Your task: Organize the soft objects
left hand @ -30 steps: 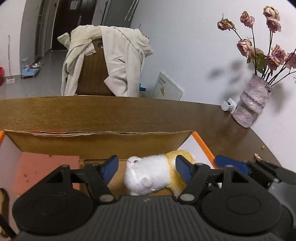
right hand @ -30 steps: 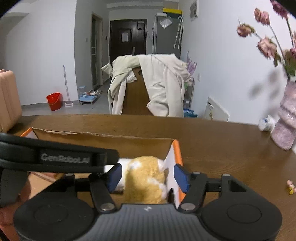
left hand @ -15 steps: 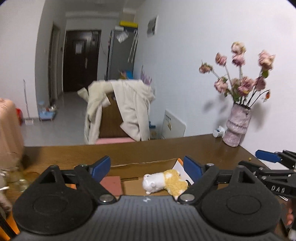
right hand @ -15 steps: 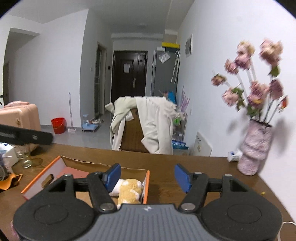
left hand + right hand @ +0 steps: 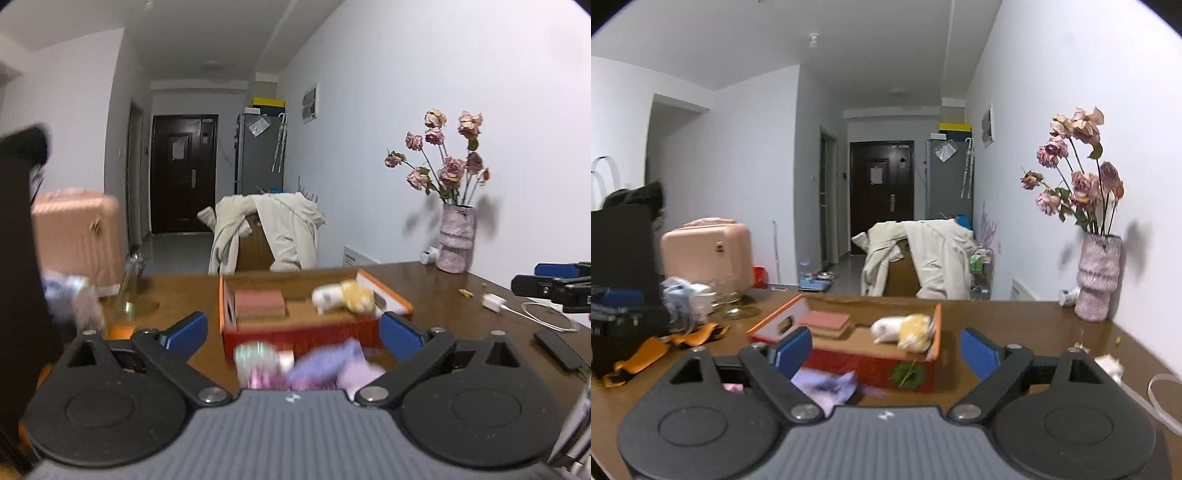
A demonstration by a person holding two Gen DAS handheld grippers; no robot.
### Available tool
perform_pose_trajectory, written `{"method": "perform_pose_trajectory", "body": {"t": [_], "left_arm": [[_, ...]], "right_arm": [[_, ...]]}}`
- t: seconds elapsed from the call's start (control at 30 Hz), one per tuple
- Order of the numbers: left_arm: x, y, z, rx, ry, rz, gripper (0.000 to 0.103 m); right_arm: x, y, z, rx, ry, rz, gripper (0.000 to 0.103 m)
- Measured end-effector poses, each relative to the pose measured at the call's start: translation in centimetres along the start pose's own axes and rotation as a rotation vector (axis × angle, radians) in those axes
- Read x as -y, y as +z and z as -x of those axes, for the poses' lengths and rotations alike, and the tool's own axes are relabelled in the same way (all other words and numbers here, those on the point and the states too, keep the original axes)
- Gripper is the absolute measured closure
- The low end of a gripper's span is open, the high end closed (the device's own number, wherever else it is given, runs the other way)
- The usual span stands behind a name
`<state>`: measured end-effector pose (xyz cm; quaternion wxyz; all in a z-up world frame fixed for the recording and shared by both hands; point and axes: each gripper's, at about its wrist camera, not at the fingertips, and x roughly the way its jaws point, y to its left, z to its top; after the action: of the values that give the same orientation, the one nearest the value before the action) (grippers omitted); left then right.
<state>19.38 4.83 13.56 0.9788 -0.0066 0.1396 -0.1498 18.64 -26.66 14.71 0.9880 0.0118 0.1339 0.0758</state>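
Observation:
A white and yellow plush toy (image 5: 343, 296) (image 5: 905, 328) lies in the right half of an orange-rimmed cardboard box (image 5: 314, 334) (image 5: 871, 365) on the brown table. Beside it in the box sits a pink sponge block (image 5: 259, 302) (image 5: 823, 320). In front of the box, blurred purple and pink soft items (image 5: 317, 363) (image 5: 827, 386) lie on the table. My left gripper (image 5: 291, 334) hangs back from the box, jaws opening wide, nothing between them. My right gripper (image 5: 886, 350) is likewise drawn back, jaws opening and empty; it also shows at the left wrist view's right edge (image 5: 550, 282).
A vase of dried roses (image 5: 456, 240) (image 5: 1097, 280) stands at the far right. A white charger with cable (image 5: 493, 302) and a dark phone (image 5: 559, 349) lie right. Glassware (image 5: 733, 295), orange cloth (image 5: 665, 345) and clutter sit left. A chair with a beige coat (image 5: 923, 266) stands behind.
Both grippers let go of the plush toy, which now lies in the box, and pulled far back from it while their jaws widened. The purple items came into view.

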Motion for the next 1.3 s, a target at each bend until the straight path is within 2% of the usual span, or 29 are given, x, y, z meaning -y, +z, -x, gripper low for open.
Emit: {"method": "perform_pose_trajectory", "body": {"t": [0.1,0.23,0.33,0.5,0.67,0.7,0.77,0.8,0.83,0.87,0.97,1.2,1.23,1.3], "left_arm": [[-0.7,-3.3,3.6,-0.006,0.016,0.035,0.0],[-0.8,-6.6,8.0,0.006,0.133,0.006,0.0],[-1.1,-7.7,9.2,-0.027,0.165,0.005,0.0],[-1.0,-7.6,8.3,-0.034,0.166,0.012,0.0],[-0.8,-8.3,5.6,-0.082,0.116,0.025,0.0],[-0.9,-8.3,4.8,-0.093,0.101,0.033,0.0],[-1.0,-8.5,2.8,-0.119,0.06,0.055,0.0],[-1.1,-8.5,1.7,-0.134,0.043,0.065,0.001],[-1.1,-8.6,0.6,-0.15,0.025,0.073,0.008],[-1.2,-8.7,-0.4,-0.166,0.005,0.077,0.02],[-1.4,-8.8,-3.6,-0.226,-0.057,0.099,0.038],[-3.1,-9.2,-10.1,-0.349,-0.122,0.193,0.059],[-3.3,-9.4,-10.9,-0.377,-0.122,0.206,0.067],[-4.0,-9.7,-11.4,-0.388,-0.151,0.248,0.069]], "right_arm": [[-1.4,-3.1,2.4,-0.005,-0.001,-0.034,0.015],[-2.5,-7.4,3.8,-0.084,0.004,-0.052,0.015],[-3.2,-9.5,4.4,-0.132,-0.017,-0.042,0.015],[-3.6,-10.3,4.3,-0.141,-0.004,-0.057,0.015],[-4.6,-10.1,3.2,-0.135,0.059,-0.056,0.018],[-4.8,-10.2,2.7,-0.143,0.079,-0.066,0.02],[-5.2,-10.4,1.1,-0.178,0.118,-0.106,0.034],[-5.3,-10.6,0.2,-0.196,0.143,-0.121,0.037],[-5.6,-10.8,-0.6,-0.211,0.161,-0.136,0.041],[-5.9,-11.0,-1.5,-0.224,0.176,-0.149,0.041],[-6.5,-11.6,-4.1,-0.261,0.203,-0.185,0.046],[-7.0,-12.0,-10.2,-0.319,0.257,-0.3,0.061],[-7.2,-12.1,-10.9,-0.327,0.255,-0.303,0.063],[-7.6,-12.3,-12.0,-0.34,0.26,-0.311,0.067]]}}
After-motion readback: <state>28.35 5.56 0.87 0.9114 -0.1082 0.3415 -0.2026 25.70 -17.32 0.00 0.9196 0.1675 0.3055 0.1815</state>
